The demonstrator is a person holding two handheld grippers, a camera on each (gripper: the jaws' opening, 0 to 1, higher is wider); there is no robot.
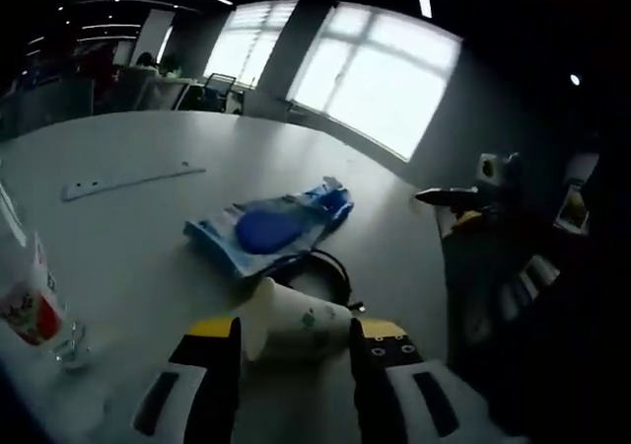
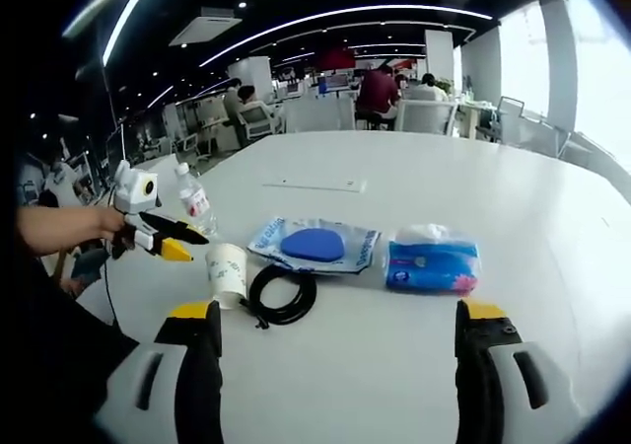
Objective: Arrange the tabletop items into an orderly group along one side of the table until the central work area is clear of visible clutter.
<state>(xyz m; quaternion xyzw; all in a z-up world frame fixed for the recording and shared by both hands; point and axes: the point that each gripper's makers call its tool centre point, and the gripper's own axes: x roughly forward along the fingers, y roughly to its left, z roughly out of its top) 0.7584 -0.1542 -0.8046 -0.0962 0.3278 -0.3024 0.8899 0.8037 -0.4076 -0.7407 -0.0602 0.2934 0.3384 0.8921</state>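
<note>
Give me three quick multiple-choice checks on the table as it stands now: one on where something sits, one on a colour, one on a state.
1. Where does the coiled black cable lie?
A. right beside the white paper cup
B. on top of the blue tissue pack
C. at the far table edge

2. What colour is the oval pad inside the clear plastic packet?
A. red
B. blue
C. green

3. How does the white paper cup stand?
A. upright
B. upside down on its rim
C. tipped on its side

Answers:
1 A: the right gripper view shows the coil next to the cup, in front of the packet.
2 B: the pad is deep blue in both views.
3 C: the left gripper view shows its open mouth facing sideways, between the left gripper fingers.
</note>
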